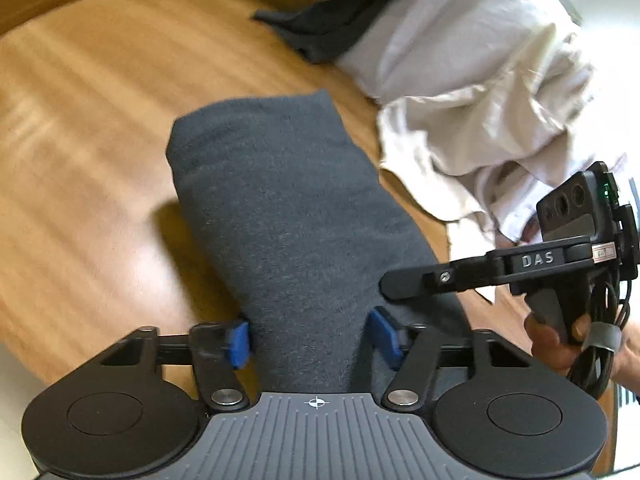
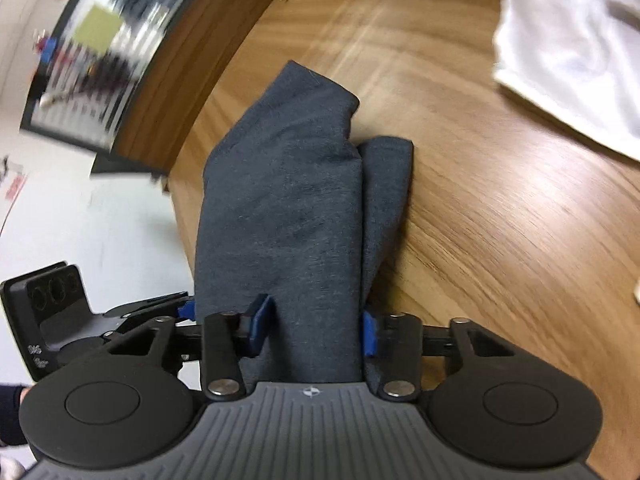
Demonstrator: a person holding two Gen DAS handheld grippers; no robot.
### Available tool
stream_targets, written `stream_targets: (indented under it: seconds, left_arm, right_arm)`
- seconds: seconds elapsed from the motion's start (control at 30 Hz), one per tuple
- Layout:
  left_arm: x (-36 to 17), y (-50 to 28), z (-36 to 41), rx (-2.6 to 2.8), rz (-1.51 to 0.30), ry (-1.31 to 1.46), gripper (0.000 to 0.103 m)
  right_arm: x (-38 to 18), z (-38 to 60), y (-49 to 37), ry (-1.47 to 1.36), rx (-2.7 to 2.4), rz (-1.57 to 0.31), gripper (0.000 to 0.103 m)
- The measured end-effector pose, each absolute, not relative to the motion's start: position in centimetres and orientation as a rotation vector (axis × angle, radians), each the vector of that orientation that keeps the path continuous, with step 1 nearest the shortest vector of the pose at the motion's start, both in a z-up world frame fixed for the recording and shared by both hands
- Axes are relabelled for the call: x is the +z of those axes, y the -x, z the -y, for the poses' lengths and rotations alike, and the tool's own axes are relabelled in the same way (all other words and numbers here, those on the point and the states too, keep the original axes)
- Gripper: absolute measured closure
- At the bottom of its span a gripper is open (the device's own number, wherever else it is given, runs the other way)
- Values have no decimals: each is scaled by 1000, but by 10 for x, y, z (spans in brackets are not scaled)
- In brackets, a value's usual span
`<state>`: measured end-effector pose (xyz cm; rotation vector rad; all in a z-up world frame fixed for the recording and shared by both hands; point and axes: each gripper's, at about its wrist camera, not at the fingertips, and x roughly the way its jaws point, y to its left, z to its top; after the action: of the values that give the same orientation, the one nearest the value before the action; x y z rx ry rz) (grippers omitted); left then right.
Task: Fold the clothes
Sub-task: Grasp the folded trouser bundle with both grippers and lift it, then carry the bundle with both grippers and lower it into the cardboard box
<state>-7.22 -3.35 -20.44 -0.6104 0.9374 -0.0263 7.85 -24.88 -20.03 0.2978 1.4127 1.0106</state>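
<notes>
A folded dark grey garment (image 1: 280,200) lies lengthwise on the wooden table (image 1: 80,120). My left gripper (image 1: 310,340) has its blue pads (image 1: 238,344) pressed against both sides of the garment's near end. In the right wrist view the same grey garment (image 2: 288,200) runs up from my right gripper (image 2: 314,328), whose blue pads (image 2: 260,320) clamp a thick fold of it. A loose flap hangs on the right of that fold. The two grippers hold the garment close together, at an angle to each other. The right gripper's finger (image 1: 400,284) reaches in from the right.
A crumpled pile of white clothes (image 1: 460,80) lies at the right, also seen as white cloth (image 2: 568,60). A darker garment (image 1: 332,24) lies behind it. A hand (image 1: 552,344) holds the right gripper's handle. The table edge (image 2: 176,184) drops to a pale floor at left.
</notes>
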Motion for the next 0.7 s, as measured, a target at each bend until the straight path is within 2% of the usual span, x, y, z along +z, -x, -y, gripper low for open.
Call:
stream_targets:
  seconds: [0.07, 0.33, 0.53, 0.7]
  left_arm:
    - [-197, 59, 35, -84, -960, 575, 45]
    - [-144, -3, 72, -444, -977, 319, 44]
    - [-99, -37, 147, -809, -964, 122, 44]
    - [-75, -28, 232, -1111, -953, -22, 44]
  right_arm:
    - [-192, 262, -68, -355, 938, -1379, 62]
    - [-135, 339, -7, -581, 570, -1127, 63]
    - [-88, 409, 70, -740, 241, -905, 63]
    - [-59, 462, 153, -839, -41, -741, 63]
